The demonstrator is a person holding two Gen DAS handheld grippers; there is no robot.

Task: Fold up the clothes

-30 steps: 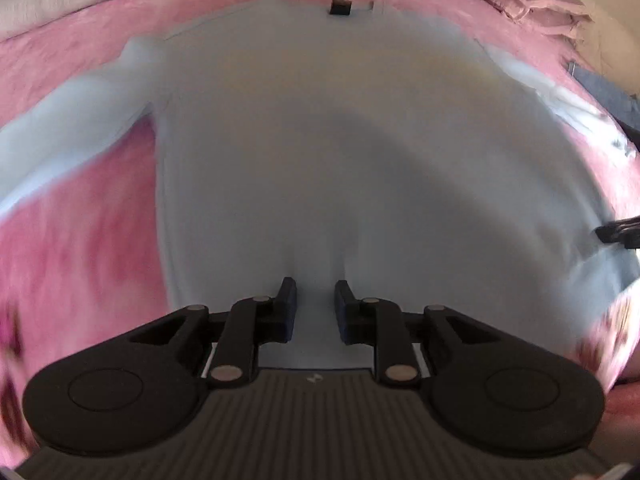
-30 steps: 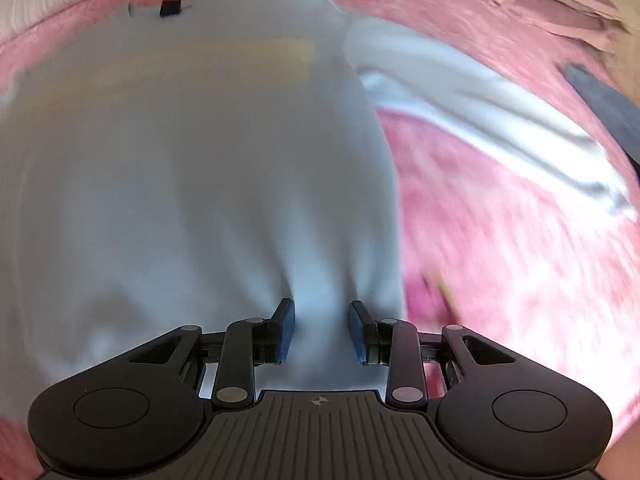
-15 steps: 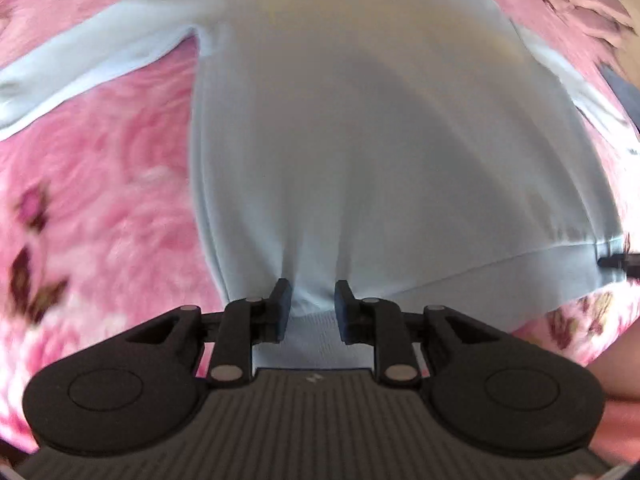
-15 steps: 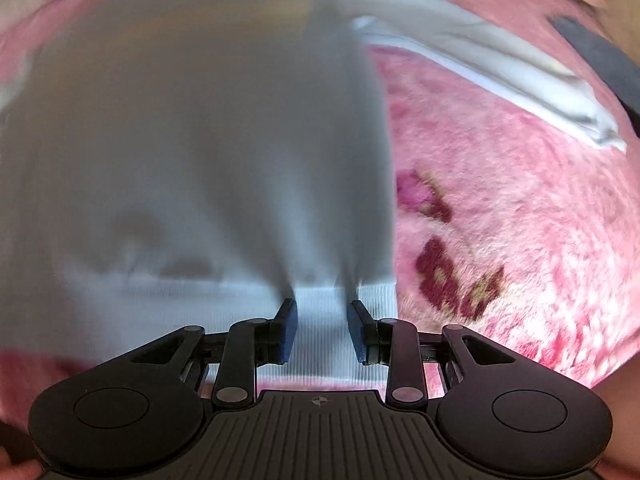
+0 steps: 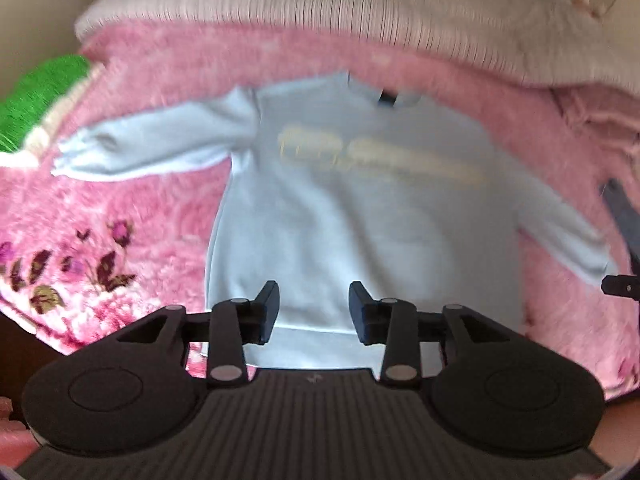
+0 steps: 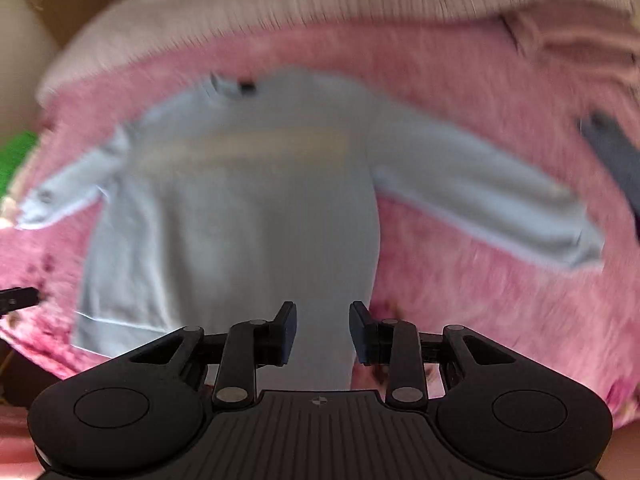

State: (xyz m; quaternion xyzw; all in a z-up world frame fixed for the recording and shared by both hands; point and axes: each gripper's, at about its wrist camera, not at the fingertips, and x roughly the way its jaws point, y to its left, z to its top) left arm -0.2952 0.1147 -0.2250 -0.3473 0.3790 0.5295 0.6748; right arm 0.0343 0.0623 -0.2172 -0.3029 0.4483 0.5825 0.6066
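A light blue sweatshirt (image 5: 352,208) with a pale yellow chest print lies flat on a pink blanket (image 5: 120,216), collar far, hem near, both sleeves spread out. It also shows in the right wrist view (image 6: 248,208). My left gripper (image 5: 314,306) is open and empty, raised above the hem's left part. My right gripper (image 6: 323,330) is open and empty, raised above the hem's right part. The tip of the other gripper shows at the right edge of the left view (image 5: 620,286) and at the left edge of the right view (image 6: 18,298).
A ribbed whitish cover (image 5: 360,8) lies beyond the blanket. A green item (image 5: 36,96) sits at the far left. A dark grey item (image 6: 612,156) lies at the right. Pink folded fabric (image 6: 572,48) lies at the far right.
Both grippers opened wider, let go of the hem and pulled back and up. The whole sweatshirt is now in view, lying spread on the blanket.
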